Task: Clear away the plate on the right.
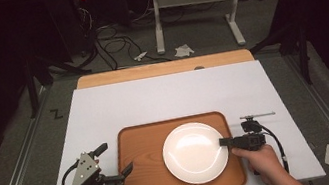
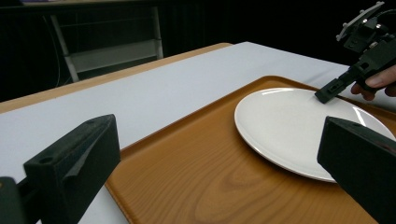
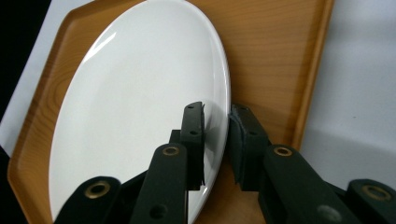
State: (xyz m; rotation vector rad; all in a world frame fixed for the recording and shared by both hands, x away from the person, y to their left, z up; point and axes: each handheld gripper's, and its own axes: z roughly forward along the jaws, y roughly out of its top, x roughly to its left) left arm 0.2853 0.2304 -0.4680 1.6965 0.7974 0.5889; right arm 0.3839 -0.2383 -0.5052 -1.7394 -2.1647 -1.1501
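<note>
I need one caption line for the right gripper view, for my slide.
Right tool straddling the rim of a white plate on a wooden tray.

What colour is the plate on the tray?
The plate is plain white, seen best in the high view.

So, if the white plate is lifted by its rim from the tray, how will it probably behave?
The plate looks rigid, so it should probably stay flat. Its surface shines, so it may slip between the right tool pads, whose jaws straddle the rim with a gap. Held at one edge, it would likely tip down toward the tray, and could chip.
</note>
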